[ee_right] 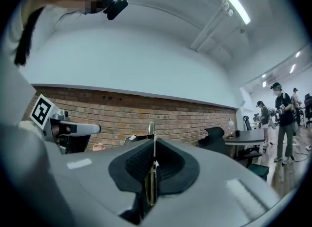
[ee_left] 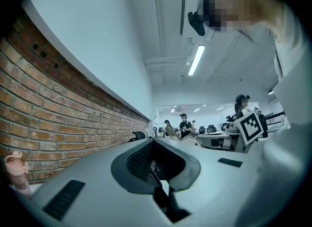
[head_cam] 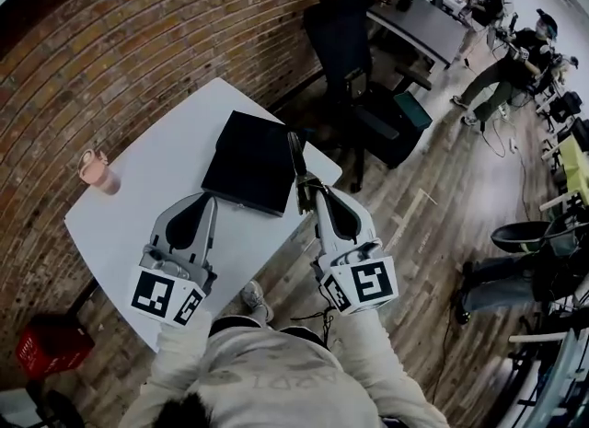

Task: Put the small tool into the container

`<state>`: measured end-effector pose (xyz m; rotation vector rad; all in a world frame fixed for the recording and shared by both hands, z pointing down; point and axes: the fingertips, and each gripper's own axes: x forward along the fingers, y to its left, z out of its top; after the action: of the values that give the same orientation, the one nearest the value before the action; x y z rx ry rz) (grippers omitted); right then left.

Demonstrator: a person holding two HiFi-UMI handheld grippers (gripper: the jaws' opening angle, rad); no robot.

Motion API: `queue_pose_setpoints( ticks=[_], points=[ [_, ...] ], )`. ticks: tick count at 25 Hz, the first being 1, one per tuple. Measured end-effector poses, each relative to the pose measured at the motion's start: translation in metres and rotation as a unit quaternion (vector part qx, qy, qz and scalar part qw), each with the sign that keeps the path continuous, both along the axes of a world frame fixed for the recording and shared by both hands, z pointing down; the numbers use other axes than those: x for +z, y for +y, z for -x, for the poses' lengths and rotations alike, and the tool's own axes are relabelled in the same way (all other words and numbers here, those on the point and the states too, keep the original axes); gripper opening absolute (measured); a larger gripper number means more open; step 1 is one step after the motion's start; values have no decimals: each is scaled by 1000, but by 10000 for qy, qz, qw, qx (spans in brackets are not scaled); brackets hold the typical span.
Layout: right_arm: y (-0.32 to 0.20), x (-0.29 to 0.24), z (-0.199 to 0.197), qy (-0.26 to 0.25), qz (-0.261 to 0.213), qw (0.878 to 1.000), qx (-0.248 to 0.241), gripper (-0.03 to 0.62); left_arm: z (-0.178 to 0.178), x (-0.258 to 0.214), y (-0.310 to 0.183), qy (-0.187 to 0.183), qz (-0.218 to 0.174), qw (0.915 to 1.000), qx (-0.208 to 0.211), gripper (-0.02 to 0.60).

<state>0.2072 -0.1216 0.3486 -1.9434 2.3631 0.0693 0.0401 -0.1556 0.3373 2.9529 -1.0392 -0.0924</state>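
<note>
A flat black container lies on the far side of the white table. My right gripper hovers off the table's right edge, just right of the container. It is shut on the small tool, a thin metal piece that sticks out past the fingertips. In the right gripper view the tool stands edge-on between the closed jaws of that gripper. My left gripper is over the table at the container's near edge. Its jaws meet with nothing between them.
A pink cup stands at the table's left edge beside the brick wall. A black office chair and a dark desk lie beyond the table. People stand at the far right. A red crate sits on the floor at lower left.
</note>
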Motion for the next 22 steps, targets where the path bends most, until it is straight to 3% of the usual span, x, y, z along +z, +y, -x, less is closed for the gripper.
queue_pose_setpoints(
  ticks=[11,22],
  points=[
    [-84,44,34,639,582,9927,-837,15,21,15,-48,-64,160,9988,-461,5],
    [-135,92,61,1317,1083,9753,-1405,15,27,27,-76,-103,248,9976,-633,5]
  ],
)
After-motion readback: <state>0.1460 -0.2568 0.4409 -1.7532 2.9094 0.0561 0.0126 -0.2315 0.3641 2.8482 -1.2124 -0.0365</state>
